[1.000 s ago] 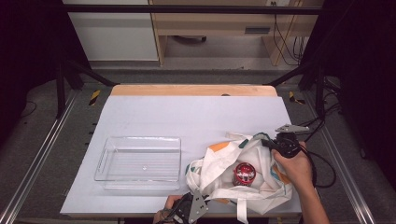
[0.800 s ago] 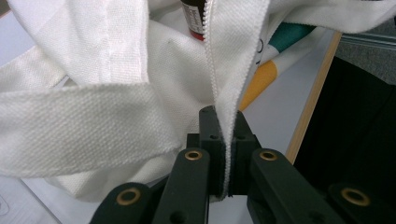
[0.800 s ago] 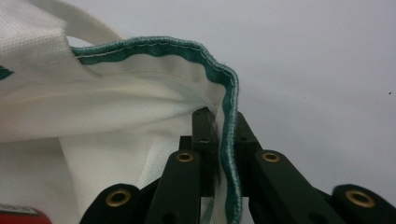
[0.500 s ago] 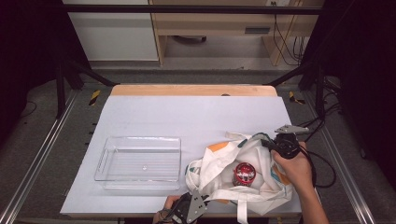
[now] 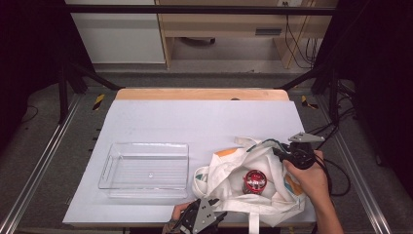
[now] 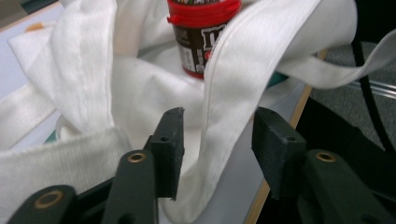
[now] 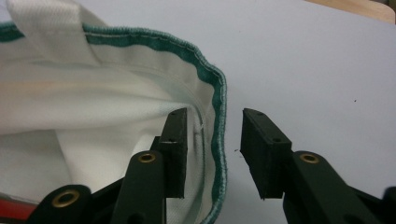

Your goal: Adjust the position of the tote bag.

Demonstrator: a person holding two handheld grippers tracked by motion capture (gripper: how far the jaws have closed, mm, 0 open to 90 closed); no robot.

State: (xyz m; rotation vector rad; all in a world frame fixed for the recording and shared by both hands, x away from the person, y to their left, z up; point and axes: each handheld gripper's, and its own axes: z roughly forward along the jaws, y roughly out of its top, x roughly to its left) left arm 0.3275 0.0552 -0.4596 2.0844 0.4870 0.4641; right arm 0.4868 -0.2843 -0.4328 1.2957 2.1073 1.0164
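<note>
Red-lidded m&m's tub [image 6: 201, 35] sits in the cloth bag [image 5: 272, 170]; both grippers' jaws, just opening, straddle its fabric unclamped.

Only readable thing I can spot is on the small brown candy tub with the red lid and red base band [image 6: 201, 35], sitting inside the white cloth tote bag [image 6: 140, 88]. In the left gripper view its brown wrapper shows white lower-case lettering that looks like the start of the "m&m's" logo; really just an "m" and a bit more before the bag's edge covers it. There's also a white panel of fine print on the tub's side, way too small to read. From the high view the tub [image 5: 254, 180] is just a red lid, nothing legible there.
</note>
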